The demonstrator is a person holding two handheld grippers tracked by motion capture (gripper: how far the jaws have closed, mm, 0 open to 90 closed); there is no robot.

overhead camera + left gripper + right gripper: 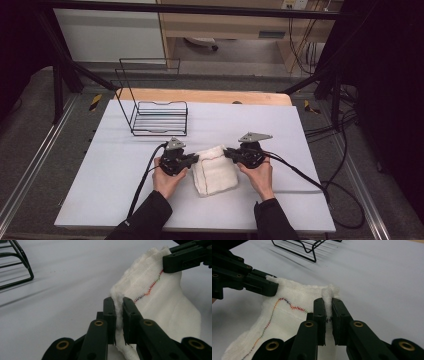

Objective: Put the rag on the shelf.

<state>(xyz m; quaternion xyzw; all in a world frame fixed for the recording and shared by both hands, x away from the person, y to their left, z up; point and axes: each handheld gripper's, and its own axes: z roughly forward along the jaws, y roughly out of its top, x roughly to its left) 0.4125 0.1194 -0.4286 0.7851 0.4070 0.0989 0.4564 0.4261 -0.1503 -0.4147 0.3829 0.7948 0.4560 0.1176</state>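
The white towel (216, 170), lying in front of the wire rack (159, 118), is pinched at its far corners by both fingers; both corners should be lifted evenly, probably for folding.

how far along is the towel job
Done: both grips are made. The left gripper and right gripper each pinch a far corner of the white folded cloth towel. In hand: lifting that edge. Left: probably moving it, perhaps to the black wire rack.
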